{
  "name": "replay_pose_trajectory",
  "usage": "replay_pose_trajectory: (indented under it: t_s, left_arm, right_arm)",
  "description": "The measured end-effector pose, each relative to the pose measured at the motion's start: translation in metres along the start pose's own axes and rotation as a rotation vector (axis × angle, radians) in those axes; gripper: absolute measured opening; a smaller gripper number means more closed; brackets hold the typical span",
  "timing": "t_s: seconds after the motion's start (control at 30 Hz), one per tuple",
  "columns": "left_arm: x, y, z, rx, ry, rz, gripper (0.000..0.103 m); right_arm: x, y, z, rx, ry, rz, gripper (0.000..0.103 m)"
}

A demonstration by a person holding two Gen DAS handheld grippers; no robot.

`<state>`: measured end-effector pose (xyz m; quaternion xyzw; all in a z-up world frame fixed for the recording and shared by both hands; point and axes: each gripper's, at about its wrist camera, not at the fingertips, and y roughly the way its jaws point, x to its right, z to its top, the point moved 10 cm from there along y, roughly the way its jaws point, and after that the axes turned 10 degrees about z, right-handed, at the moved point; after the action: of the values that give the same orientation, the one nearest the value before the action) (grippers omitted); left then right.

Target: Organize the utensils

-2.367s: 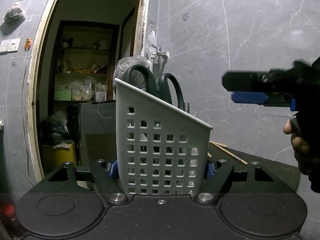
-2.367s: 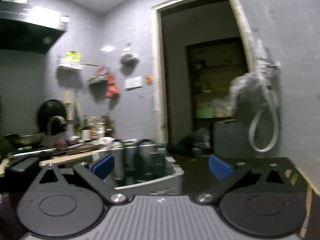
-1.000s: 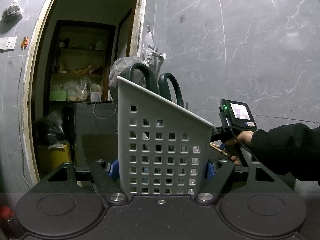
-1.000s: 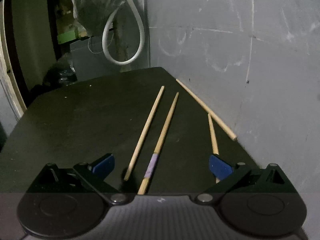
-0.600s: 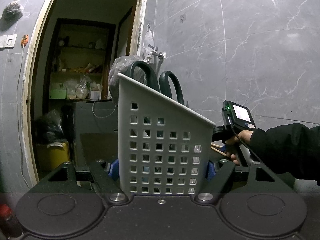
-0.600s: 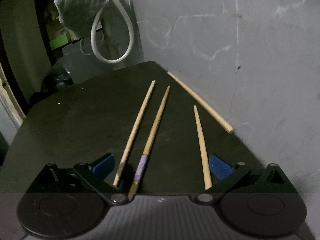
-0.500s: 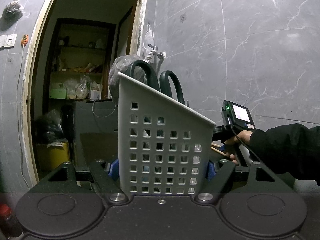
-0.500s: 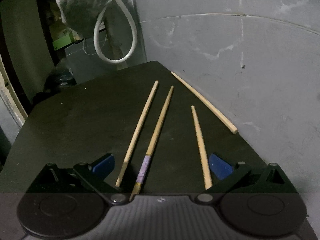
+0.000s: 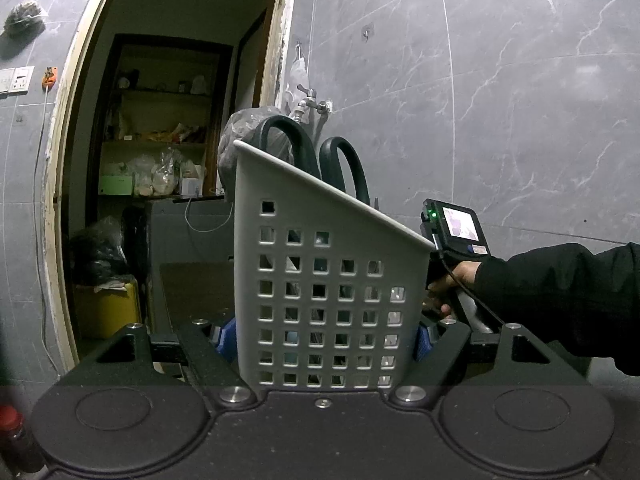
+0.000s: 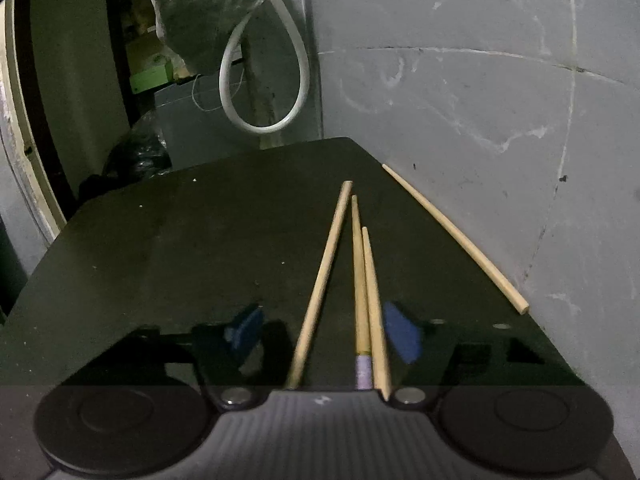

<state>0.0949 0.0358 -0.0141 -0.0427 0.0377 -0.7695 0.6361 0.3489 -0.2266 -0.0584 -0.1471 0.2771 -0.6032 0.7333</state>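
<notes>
Left wrist view: we see the left gripper [image 9: 323, 338] clamped narrowly on a perforated white caddy [image 9: 324, 288], scissors [image 9: 316, 156] standing inside. At 3 o'clock, a hand [image 9: 454, 286] grips the other tool's handle. Right wrist view: the right gripper [image 10: 323, 334], jaws partly open and just now closing, brackets three chopsticks [image 10: 362, 300] lying on the black table [image 10: 180, 248]; its right pad seems to touch the nearest stick. A fourth stick [image 10: 452, 236] lies apart at 2 o'clock, along the wall.
</notes>
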Motion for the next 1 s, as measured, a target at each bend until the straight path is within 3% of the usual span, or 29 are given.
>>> replay_pose_trajectory:
  t_s: [0.07, 0.17, 0.33, 0.37, 0.6, 0.93, 1.0]
  left_arm:
    - [0.0, 0.0, 0.0, 0.0, -0.001, 0.0, 0.079]
    - [0.0, 0.001, 0.001, 0.002, 0.001, 0.001, 0.079]
    - [-0.001, 0.001, -0.001, 0.005, 0.004, 0.004, 0.079]
    - [0.0, 0.001, -0.001, 0.005, 0.005, 0.004, 0.079]
    - [0.001, -0.001, -0.001, 0.007, 0.008, 0.007, 0.079]
    - [0.003, -0.005, 0.0, 0.014, 0.012, 0.012, 0.079]
    - [0.004, -0.006, 0.0, 0.015, 0.014, 0.013, 0.079]
  right_arm:
    - [-0.002, -0.003, -0.001, -0.008, -0.007, 0.008, 0.052]
    - [-0.005, -0.006, -0.003, -0.03, -0.018, 0.025, 0.039]
    - [-0.012, -0.01, -0.008, -0.052, -0.063, 0.053, 0.031]
    - [-0.014, -0.011, -0.009, -0.053, -0.085, 0.055, 0.026]
    - [-0.042, -0.033, -0.031, -0.093, -0.279, 0.118, 0.015]
    - [-0.069, -0.074, -0.064, -0.115, -0.448, 0.18, 0.015]
    - [-0.066, -0.08, -0.066, -0.12, -0.433, 0.201, 0.028]
